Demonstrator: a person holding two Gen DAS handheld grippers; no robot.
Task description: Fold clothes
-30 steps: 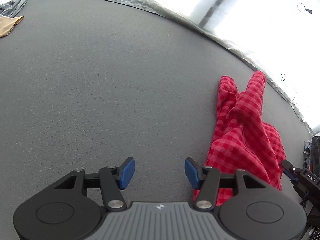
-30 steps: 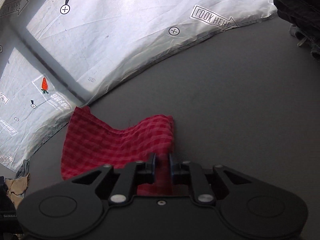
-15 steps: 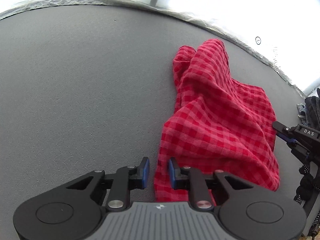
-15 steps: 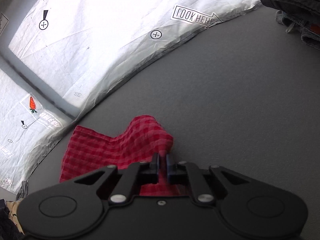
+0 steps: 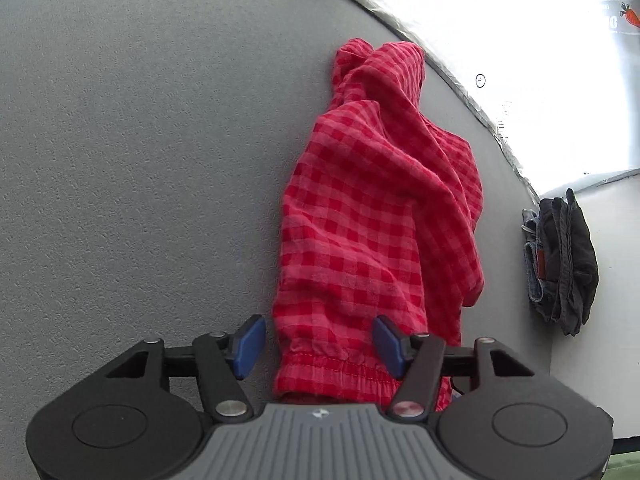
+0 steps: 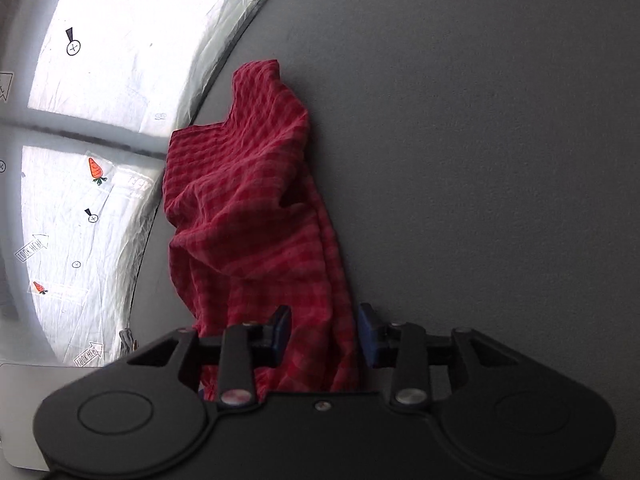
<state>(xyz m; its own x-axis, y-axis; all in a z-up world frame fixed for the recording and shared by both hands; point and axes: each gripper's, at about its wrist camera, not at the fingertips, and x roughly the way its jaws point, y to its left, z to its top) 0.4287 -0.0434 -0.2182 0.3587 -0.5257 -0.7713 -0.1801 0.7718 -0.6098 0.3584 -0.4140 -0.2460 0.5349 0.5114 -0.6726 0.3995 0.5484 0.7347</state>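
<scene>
The red gingham shorts [image 5: 372, 216] lie crumpled on the grey table [image 5: 140, 160], stretching ahead of both tools. The left gripper [image 5: 318, 346] is opening around the elastic waistband [image 5: 332, 368]; the right gripper [image 6: 324, 334] is opening too, fabric loose between its pads.

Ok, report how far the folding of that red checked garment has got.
Barely begun. Done: the red checked garment lies on the grey table, still rumpled. In hand: nothing gripped; left gripper and right gripper straddle its elastic end, jaws opening. Left: flattening and every fold.
</scene>
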